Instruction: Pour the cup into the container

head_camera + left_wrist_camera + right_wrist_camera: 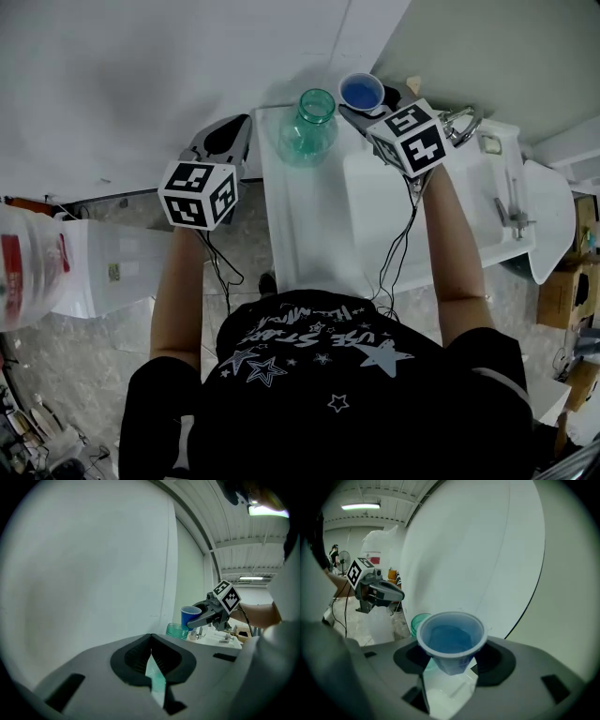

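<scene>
None of the pour is showing yet: the cup is riding upright in the right gripper, rim level, with what is looking like a blue fill inside (blue wall on blue contents, so the level is hard to read). The container, a green glass jar with an open mouth, is standing on the white counter just left of the cup and slightly nearer. In the left gripper view the cup is hanging above the jar's rim and to its right, not touching it. I am judging the pick-up and carry as done and the approach as nearly done. What is remaining is bringing the cup's lip over the mouth, tilting, emptying, and setting the cup down. Right gripper: the jaws are standing partly spread and pinching the cup from both sides, with the pads on the tapered body below the rim. Left gripper: it is hovering off the counter's left edge, well apart from the jar. Its jaws are pressing together at the tips, with only a thin sliver of light showing behind them, and it is holding nothing. The jar's mouth is looking narrower than its body, so I am expecting the aim to need care.
</scene>
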A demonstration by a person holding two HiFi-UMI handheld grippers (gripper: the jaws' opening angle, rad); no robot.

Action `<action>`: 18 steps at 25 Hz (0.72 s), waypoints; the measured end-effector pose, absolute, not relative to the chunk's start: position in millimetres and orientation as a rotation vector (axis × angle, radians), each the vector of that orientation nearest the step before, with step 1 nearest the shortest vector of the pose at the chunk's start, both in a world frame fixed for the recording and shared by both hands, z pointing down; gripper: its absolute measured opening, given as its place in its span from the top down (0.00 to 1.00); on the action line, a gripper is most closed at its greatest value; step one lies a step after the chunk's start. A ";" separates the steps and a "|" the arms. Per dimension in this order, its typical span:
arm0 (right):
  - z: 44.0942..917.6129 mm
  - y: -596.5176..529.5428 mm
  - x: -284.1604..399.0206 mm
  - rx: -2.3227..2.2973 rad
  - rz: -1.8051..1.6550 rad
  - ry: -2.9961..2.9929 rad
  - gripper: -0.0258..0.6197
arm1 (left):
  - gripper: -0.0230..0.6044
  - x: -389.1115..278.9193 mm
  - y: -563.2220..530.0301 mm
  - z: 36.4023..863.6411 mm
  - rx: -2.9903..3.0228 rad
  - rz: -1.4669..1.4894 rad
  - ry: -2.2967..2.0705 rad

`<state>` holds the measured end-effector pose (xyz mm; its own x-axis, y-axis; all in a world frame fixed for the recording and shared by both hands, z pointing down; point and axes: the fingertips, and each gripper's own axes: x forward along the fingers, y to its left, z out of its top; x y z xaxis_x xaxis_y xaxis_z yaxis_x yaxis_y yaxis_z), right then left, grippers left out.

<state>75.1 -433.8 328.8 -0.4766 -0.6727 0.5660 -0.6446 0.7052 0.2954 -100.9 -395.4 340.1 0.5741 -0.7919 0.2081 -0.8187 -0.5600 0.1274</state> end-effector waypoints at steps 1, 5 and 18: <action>329.7 -435.9 75.1 0.991 -0.062 -2.223 0.54 | 0.95 -100.4 -396.7 341.7 2.594 0.186 -1.342; 335.4 -443.8 72.5 0.957 -0.108 -2.161 0.54 | 0.95 -102.4 -401.0 347.0 2.584 0.185 -1.334; 342.1 -448.8 65.1 0.828 -0.220 -2.024 0.54 | 0.95 -100.4 -407.6 358.0 2.552 0.155 -1.315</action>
<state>65.1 -448.8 342.1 -0.3612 -0.6316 0.6860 -0.4693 0.7588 0.4515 -100.4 -407.6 358.0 0.5835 -0.7833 0.2142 -0.8117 -0.5539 0.1853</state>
